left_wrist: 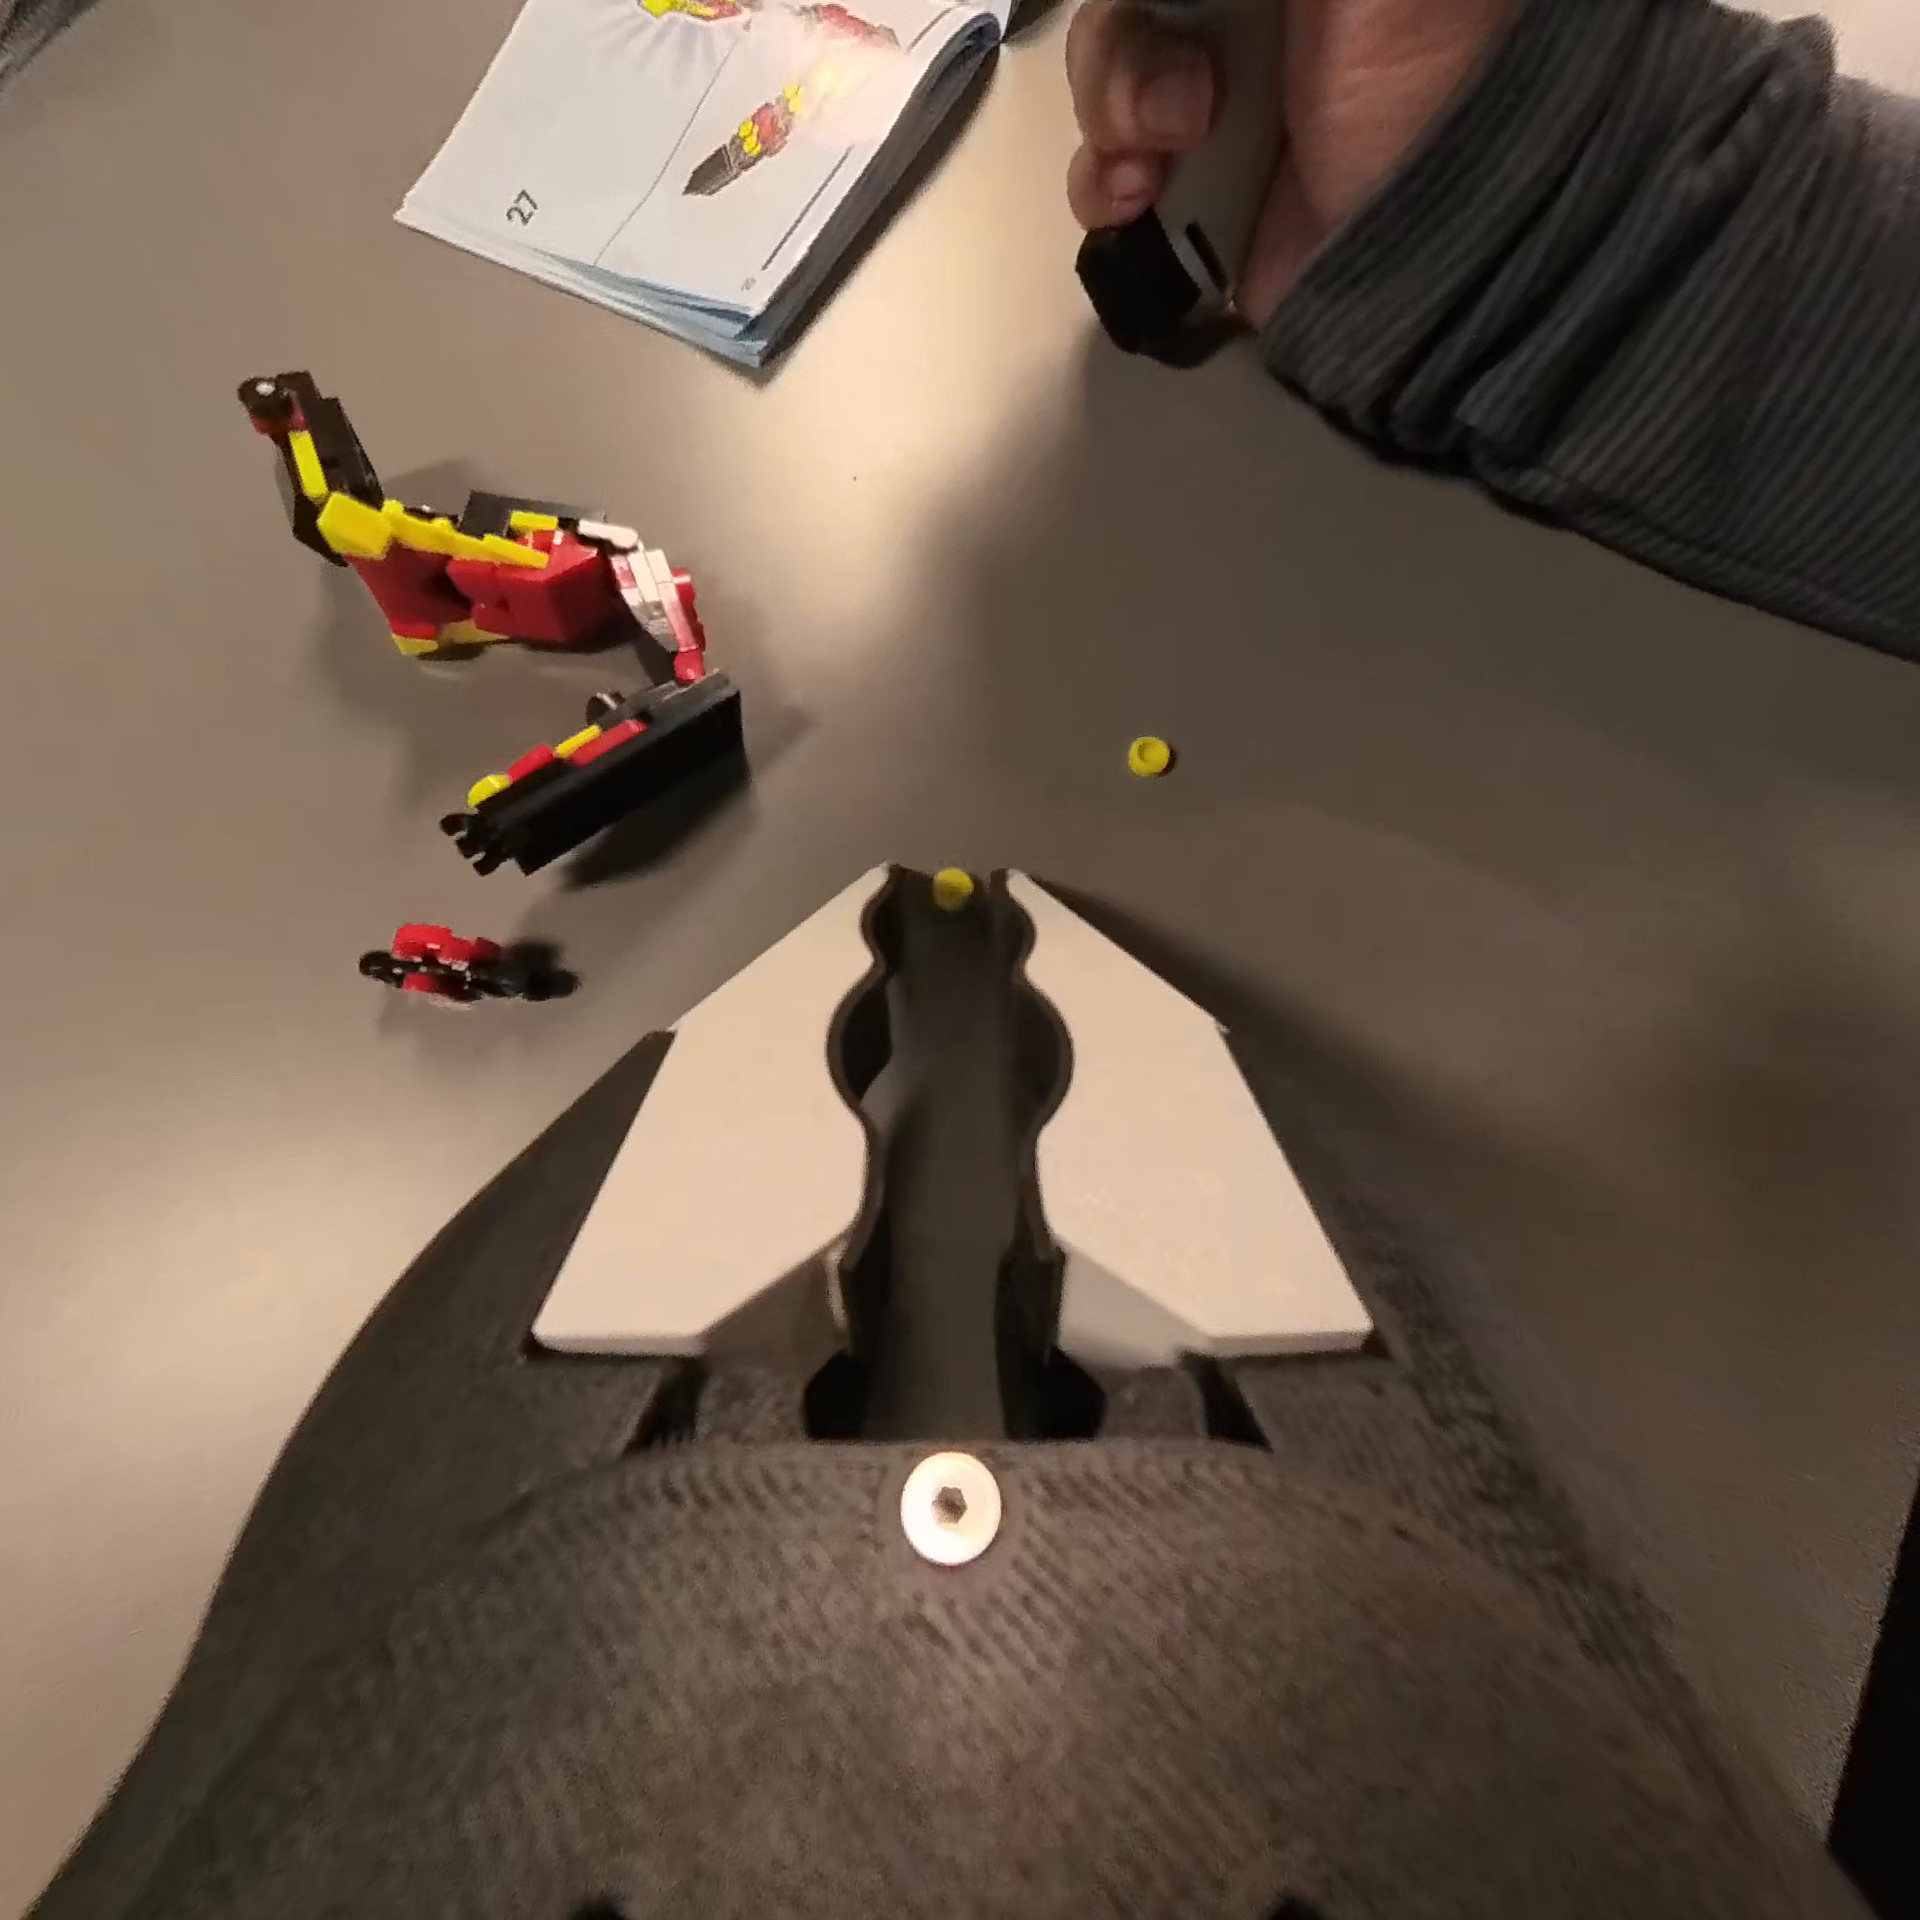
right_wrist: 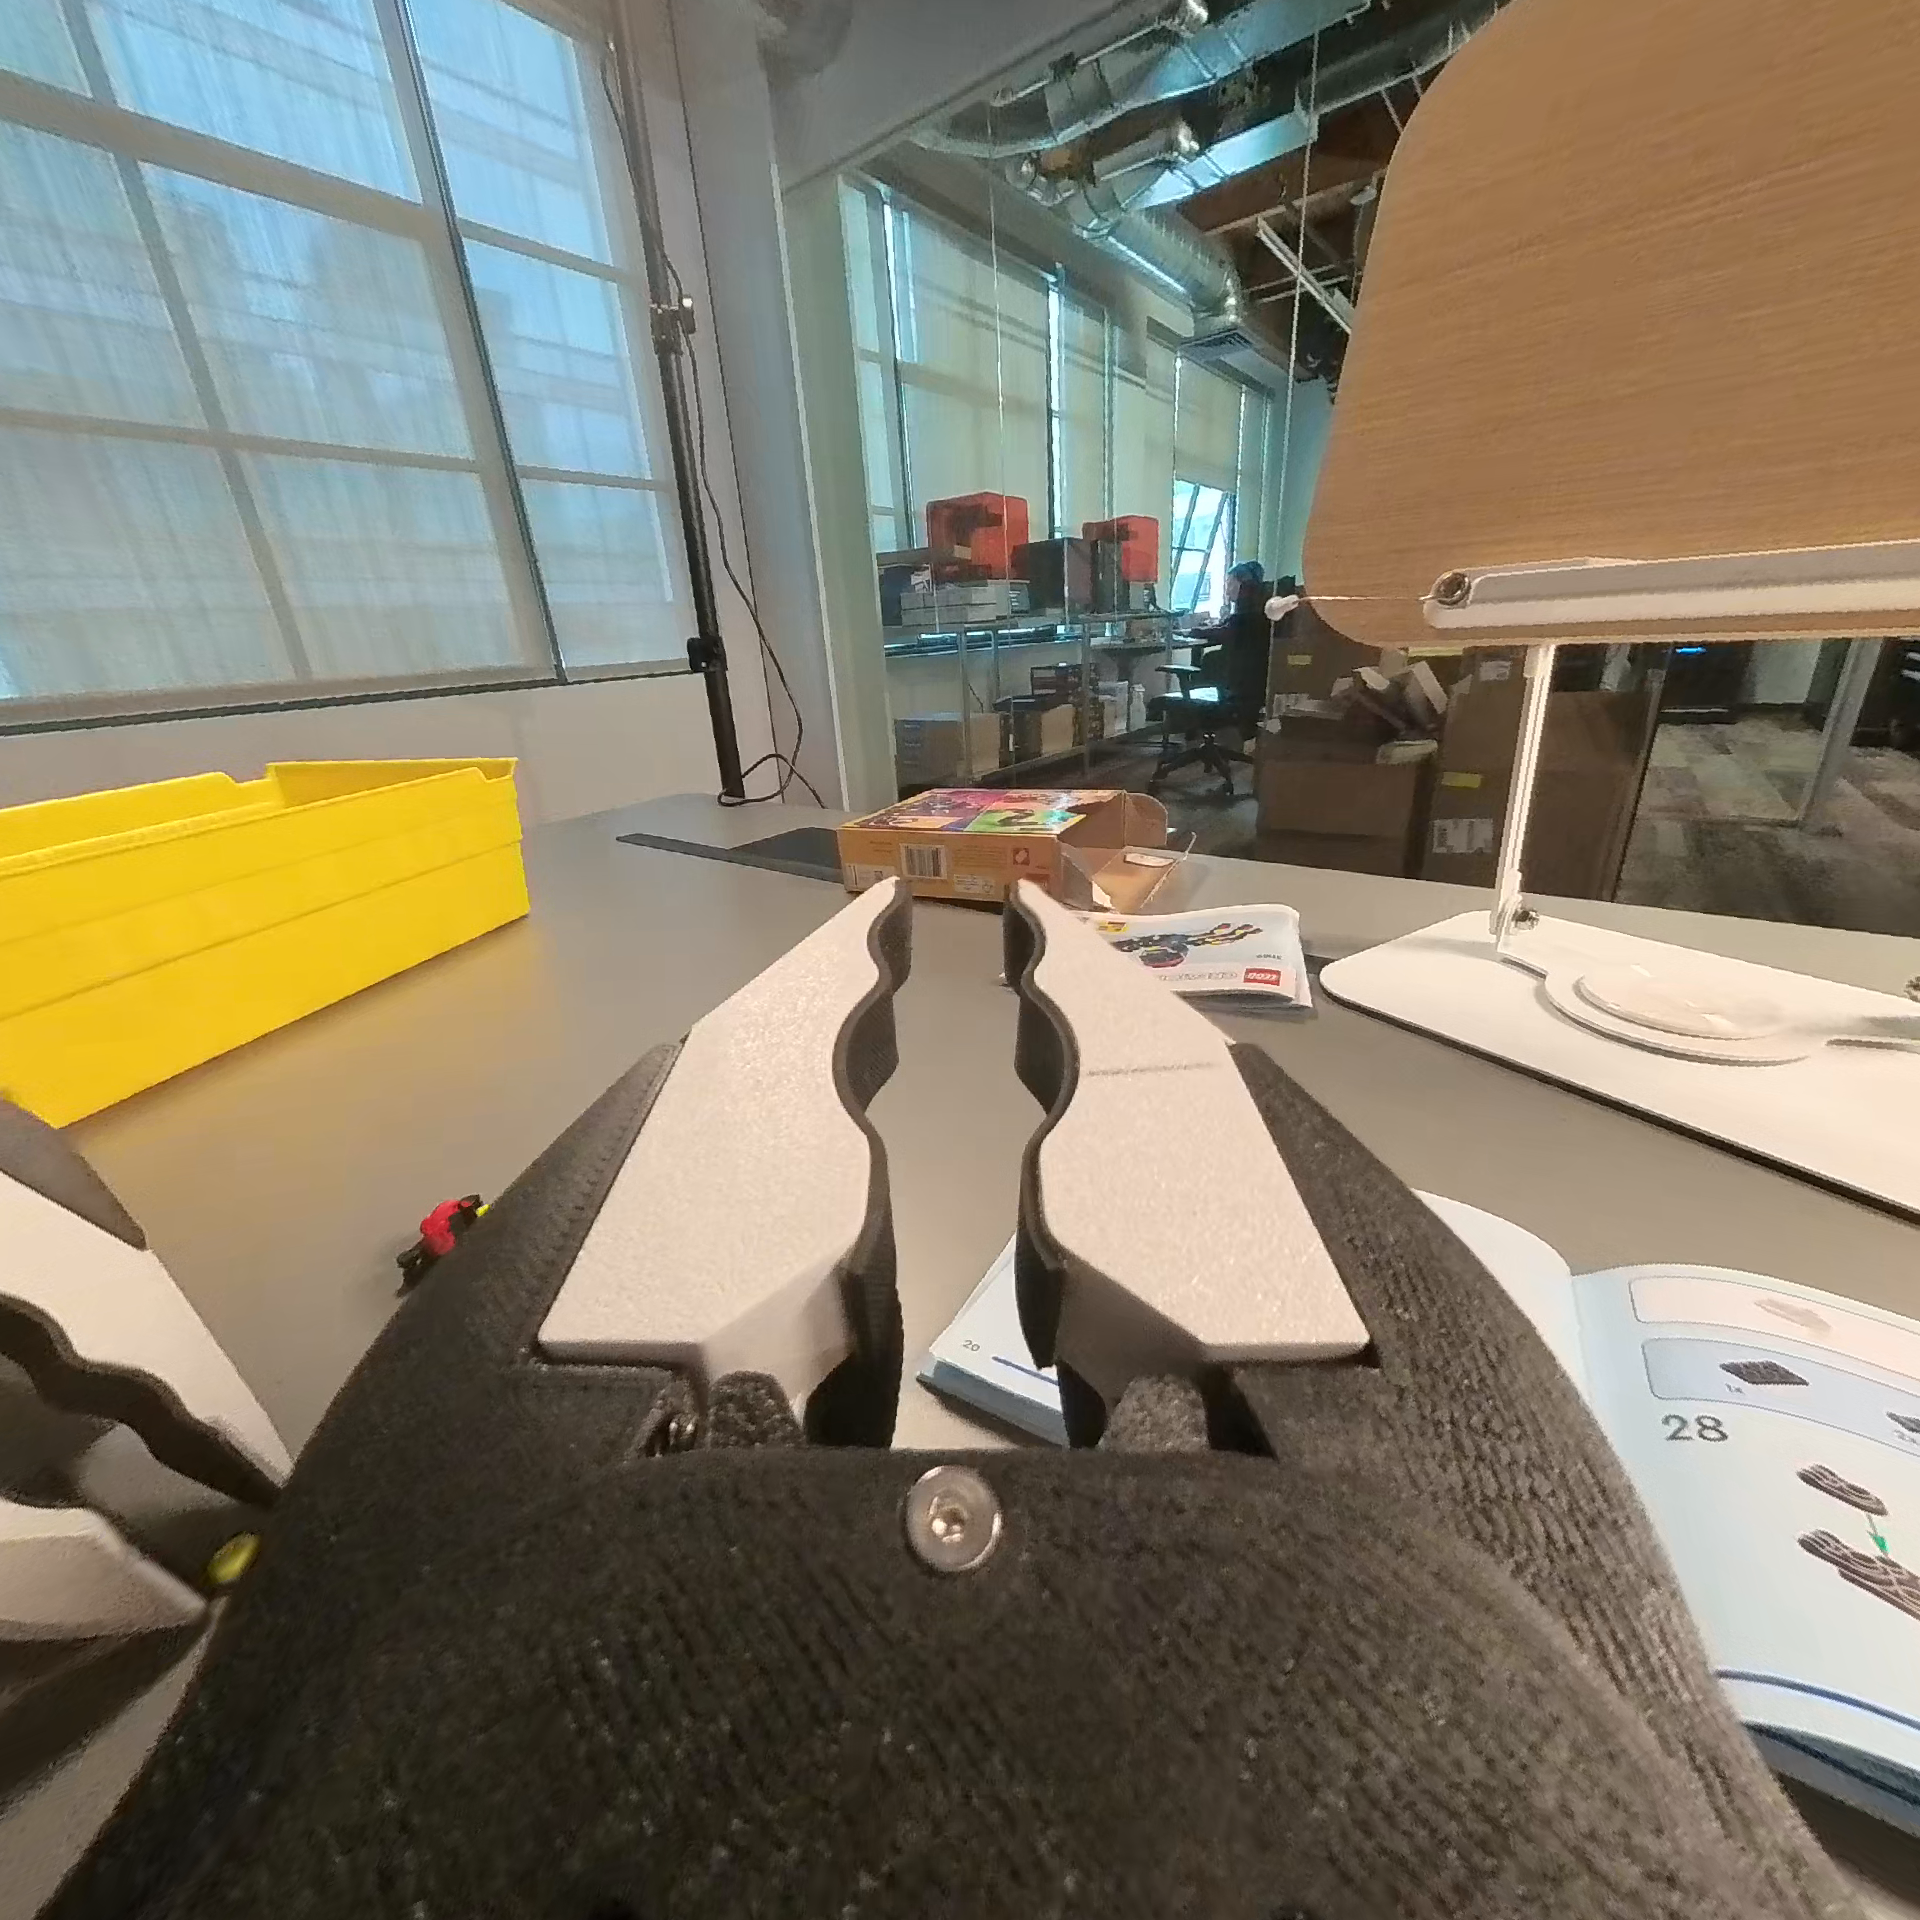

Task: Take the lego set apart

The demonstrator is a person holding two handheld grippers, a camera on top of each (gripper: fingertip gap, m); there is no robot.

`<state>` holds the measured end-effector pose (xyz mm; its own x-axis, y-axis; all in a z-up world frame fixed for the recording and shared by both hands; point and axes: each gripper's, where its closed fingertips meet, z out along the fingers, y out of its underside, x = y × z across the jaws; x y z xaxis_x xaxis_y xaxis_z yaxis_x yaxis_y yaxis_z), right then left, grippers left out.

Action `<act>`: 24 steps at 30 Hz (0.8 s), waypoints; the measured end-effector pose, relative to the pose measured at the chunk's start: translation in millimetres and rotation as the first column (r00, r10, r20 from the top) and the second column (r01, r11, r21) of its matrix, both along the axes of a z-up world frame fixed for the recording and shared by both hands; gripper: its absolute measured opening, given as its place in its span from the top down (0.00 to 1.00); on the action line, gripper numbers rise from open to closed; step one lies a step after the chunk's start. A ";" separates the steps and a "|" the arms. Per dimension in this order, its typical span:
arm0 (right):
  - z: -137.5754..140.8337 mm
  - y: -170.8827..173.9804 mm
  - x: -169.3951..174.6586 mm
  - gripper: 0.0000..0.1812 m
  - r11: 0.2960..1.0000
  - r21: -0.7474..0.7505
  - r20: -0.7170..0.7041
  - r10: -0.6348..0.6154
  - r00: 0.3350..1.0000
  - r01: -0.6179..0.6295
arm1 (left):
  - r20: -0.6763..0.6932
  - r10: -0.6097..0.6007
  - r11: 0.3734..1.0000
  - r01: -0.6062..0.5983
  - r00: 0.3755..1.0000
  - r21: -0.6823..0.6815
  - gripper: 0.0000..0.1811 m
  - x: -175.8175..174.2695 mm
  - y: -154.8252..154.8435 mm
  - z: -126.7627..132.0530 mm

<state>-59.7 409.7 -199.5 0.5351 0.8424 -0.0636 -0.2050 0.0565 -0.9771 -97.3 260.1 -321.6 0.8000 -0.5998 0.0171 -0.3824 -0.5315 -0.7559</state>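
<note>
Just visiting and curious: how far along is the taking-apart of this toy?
Early. Done: a small red-and-black chunk and a yellow stud lie loose. In hand: the left gripper pinches another yellow stud; the right gripper is empty. Left: the main model remains mostly assembled.

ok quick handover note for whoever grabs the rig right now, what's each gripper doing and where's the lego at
Left gripper: shut on a small yellow stud at its fingertips, low over the table.
Right gripper: open, empty, raised and pointing out across the room.
Done: another yellow stud lies loose on the table; a small red and black piece sits apart to the left.
Left: the main red, yellow and black model with its black wing section is mostly assembled, beside the open instruction booklet.
</note>
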 end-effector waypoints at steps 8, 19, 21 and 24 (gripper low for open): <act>0.0 0.1 0.2 0.92 1.000 -0.005 -0.005 0.004 1.000 -0.004 | -0.002 0.005 1.000 -0.005 1.000 0.004 0.97 -1.5 0.8 0.2; 0.6 1.6 2.0 0.92 1.000 -0.010 -0.018 -0.009 1.000 0.008 | 0.115 0.670 0.616 -0.636 0.733 0.464 0.97 -236.9 -55.7 163.3; 0.6 1.4 1.0 0.92 1.000 -0.012 -0.020 -0.005 1.000 0.005 | 0.053 0.775 0.581 -0.743 0.630 0.333 0.97 -302.2 -64.6 144.5; 0.2 1.2 -0.3 0.92 1.000 -0.012 -0.015 0.000 1.000 0.000 | -0.012 0.816 0.569 -0.801 0.577 0.184 0.93 -366.8 -60.7 108.6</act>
